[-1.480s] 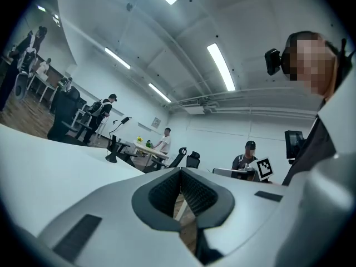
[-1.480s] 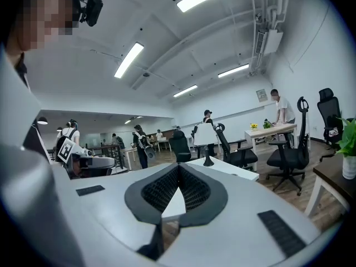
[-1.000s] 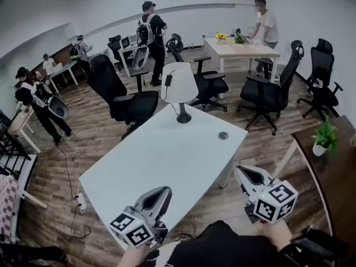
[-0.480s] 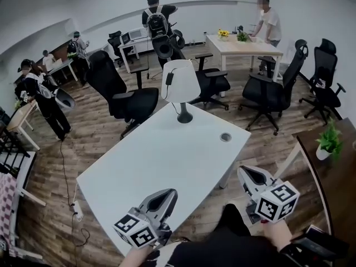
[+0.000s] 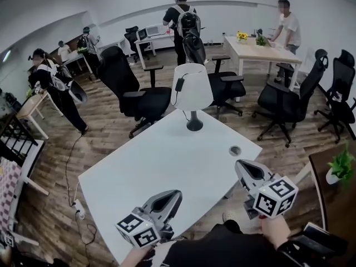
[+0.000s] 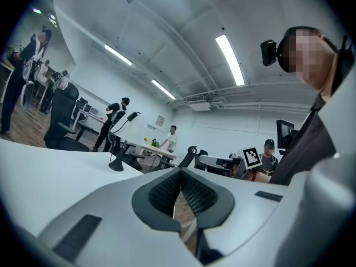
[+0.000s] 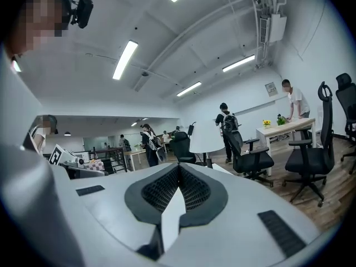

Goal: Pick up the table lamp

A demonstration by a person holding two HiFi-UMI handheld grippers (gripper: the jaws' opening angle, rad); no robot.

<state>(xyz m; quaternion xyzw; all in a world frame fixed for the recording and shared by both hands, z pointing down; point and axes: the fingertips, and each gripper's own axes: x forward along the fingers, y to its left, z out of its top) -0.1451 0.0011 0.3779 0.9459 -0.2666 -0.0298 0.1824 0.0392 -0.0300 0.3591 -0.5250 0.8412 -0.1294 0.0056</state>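
Observation:
The table lamp (image 5: 192, 88) has a white shade, a black stem and a round black base. It stands upright at the far end of the white table (image 5: 161, 166), with a black switch hanging on its cord. My left gripper (image 5: 173, 196) is shut and empty over the table's near edge, well short of the lamp. My right gripper (image 5: 241, 166) is also shut and empty, by the table's near right corner. The left gripper view shows the lamp's base (image 6: 115, 167) far off, beyond the closed jaws (image 6: 179, 174). In the right gripper view the shade (image 7: 204, 139) shows ahead of the closed jaws (image 7: 178, 170).
Black office chairs (image 5: 142, 96) stand behind the table and to the right (image 5: 283, 102). A cable hole (image 5: 235, 149) sits near the table's right edge. Several people stand at the back and left. A potted plant (image 5: 340, 168) rests on a dark table at right.
Both grippers have moved forward toward the table. The lamp now sits further right and nearer in the head view. The person with the backpack has moved right along the back.

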